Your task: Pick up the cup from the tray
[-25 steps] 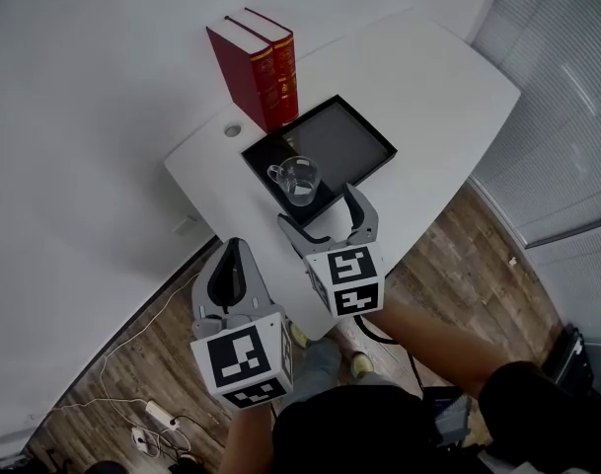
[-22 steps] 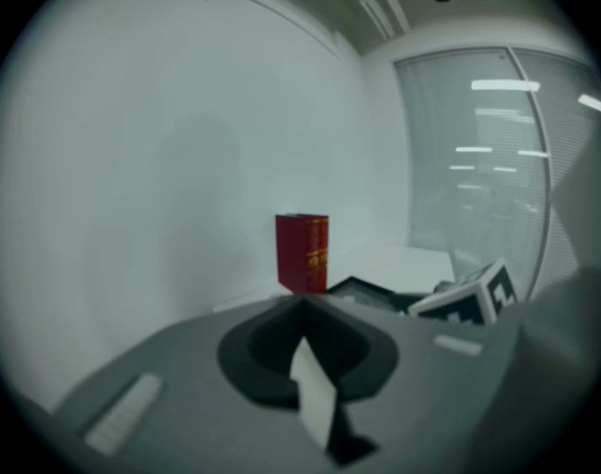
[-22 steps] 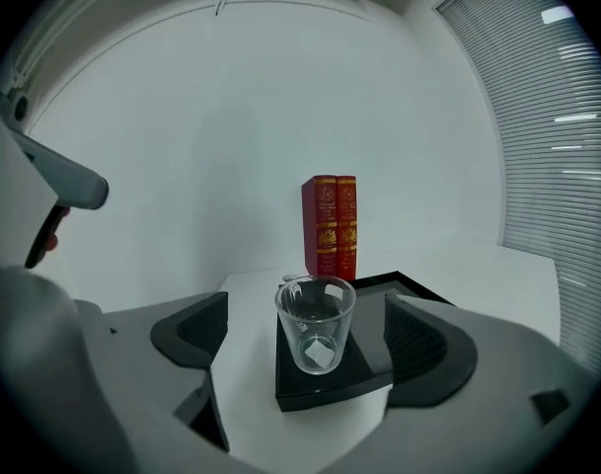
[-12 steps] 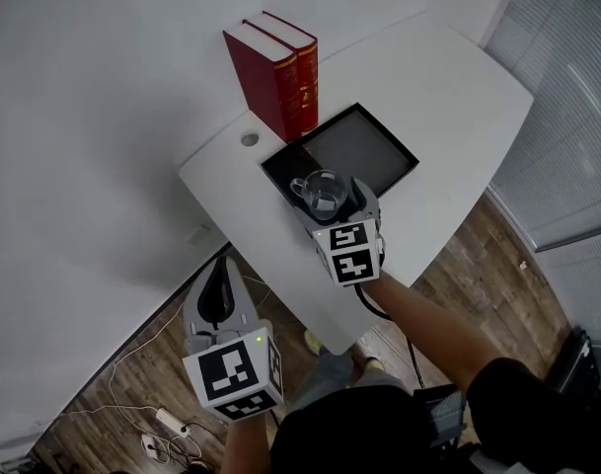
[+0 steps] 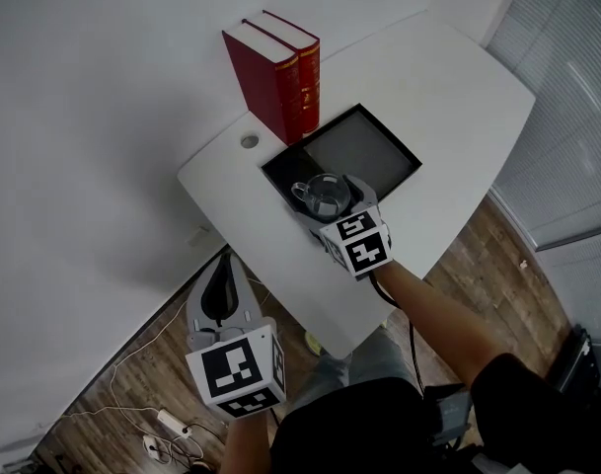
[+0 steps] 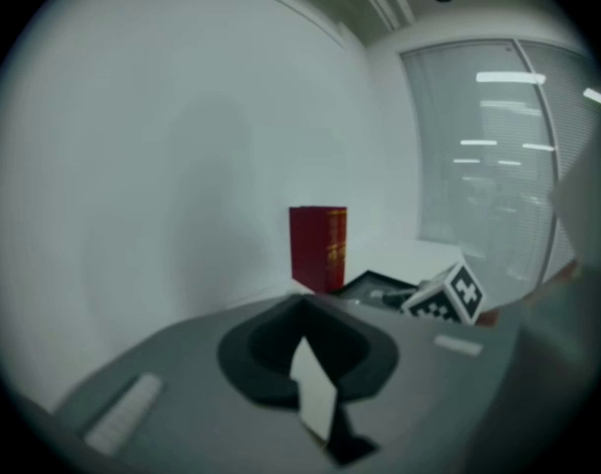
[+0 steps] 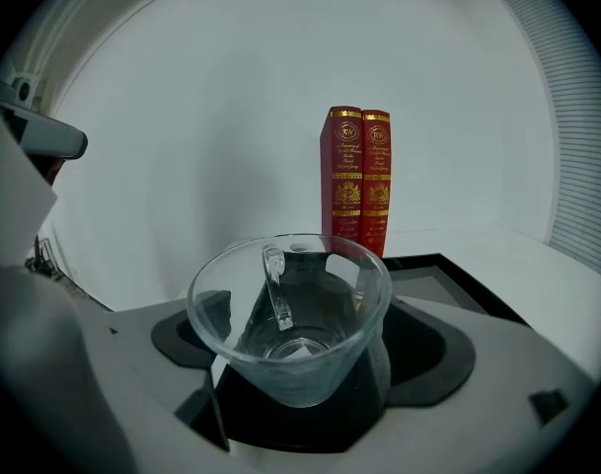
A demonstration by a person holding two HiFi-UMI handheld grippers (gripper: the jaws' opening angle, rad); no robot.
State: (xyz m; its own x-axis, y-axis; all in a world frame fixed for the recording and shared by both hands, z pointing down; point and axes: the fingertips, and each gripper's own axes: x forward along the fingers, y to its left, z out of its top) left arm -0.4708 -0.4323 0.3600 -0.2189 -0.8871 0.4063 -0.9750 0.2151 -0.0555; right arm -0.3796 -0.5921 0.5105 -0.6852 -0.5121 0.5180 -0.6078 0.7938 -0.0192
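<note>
A clear glass cup (image 5: 323,195) with a handle stands at the near corner of the black tray (image 5: 384,153). My right gripper (image 5: 333,199) has its jaws on either side of the cup and is shut on it. In the right gripper view the cup (image 7: 291,314) fills the space between the fingers (image 7: 383,355), with its handle on the far side. Whether its base touches the tray (image 7: 454,277) is hidden. My left gripper (image 5: 221,286) hangs shut and empty below the table's near edge, over the floor.
Two red books (image 5: 278,69) stand upright just behind the tray, also in the right gripper view as red books (image 7: 357,180). A round hole (image 5: 249,140) sits in the white table (image 5: 458,97) left of the tray. Cables and a power strip (image 5: 167,421) lie on the wood floor.
My right gripper moved forward over the tray's near corner and its wide-open jaws closed around the cup. The left gripper stayed low beside the table.
</note>
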